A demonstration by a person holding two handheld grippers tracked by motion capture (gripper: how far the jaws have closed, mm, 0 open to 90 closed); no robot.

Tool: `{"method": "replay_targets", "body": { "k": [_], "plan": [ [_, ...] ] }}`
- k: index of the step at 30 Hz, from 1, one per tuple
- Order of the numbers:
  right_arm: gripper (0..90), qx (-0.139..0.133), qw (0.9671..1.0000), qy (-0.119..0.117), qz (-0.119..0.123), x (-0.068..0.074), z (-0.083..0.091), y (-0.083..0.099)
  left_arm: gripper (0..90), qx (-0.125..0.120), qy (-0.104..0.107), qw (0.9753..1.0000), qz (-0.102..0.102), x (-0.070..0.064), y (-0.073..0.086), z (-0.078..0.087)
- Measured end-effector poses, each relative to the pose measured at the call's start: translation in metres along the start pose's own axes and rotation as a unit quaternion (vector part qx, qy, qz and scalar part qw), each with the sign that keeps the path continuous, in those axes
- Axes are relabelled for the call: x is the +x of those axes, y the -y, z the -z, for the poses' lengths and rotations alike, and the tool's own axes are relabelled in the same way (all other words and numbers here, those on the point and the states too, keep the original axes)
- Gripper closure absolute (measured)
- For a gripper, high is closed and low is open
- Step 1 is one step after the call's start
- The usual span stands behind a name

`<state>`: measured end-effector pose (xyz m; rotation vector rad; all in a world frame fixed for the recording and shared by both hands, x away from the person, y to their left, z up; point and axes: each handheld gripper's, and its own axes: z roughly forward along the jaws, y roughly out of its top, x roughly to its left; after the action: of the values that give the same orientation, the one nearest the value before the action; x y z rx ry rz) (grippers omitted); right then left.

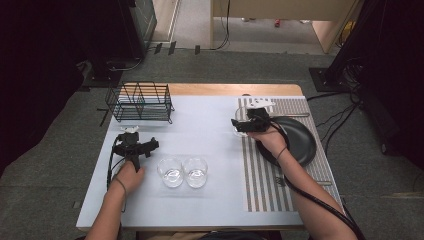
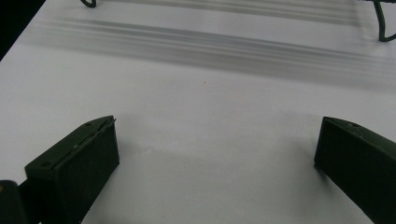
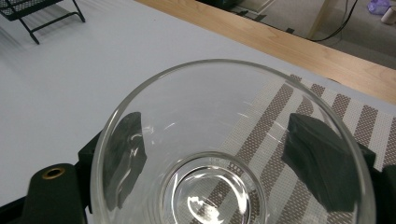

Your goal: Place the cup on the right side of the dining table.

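A clear drinking glass (image 3: pixel 224 140) stands at the left edge of the striped placemat (image 3: pixel 355 121), and my right gripper (image 3: pixel 217 126) is shut on it, one black jaw against each side. From above, this right gripper (image 1: pixel 241 125) and its glass (image 1: pixel 238 129) sit just left of a black plate (image 1: pixel 300 142). Two more empty glasses (image 1: pixel 171 171) (image 1: pixel 195 171) stand side by side near the table's front middle. My left gripper (image 1: pixel 131 134) hovers at the left of them, in front of the wire rack. Its jaws (image 2: pixel 217 135) stand wide open over bare white table with nothing between them.
A black wire rack (image 1: pixel 140 102) stands at the back left of the white table (image 1: pixel 200 125); its feet (image 2: pixel 383 28) show ahead of the left gripper. A wooden strip (image 3: pixel 289 42) runs along the far edge. A cable (image 1: pixel 320 200) trails from the right hand.
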<state>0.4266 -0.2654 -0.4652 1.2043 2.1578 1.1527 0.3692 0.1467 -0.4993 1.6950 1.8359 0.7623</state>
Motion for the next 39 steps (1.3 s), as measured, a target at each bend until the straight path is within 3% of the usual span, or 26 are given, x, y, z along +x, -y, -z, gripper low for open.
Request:
{"method": "replay_targets", "body": {
  "k": [39],
  "plan": [
    [18.7,-0.001,0.9989,0.031,-0.035,-0.02,-0.005,0.004,0.0,0.0,-0.001,1.0,-0.001,0.0,0.0,0.0]
  ]
}}
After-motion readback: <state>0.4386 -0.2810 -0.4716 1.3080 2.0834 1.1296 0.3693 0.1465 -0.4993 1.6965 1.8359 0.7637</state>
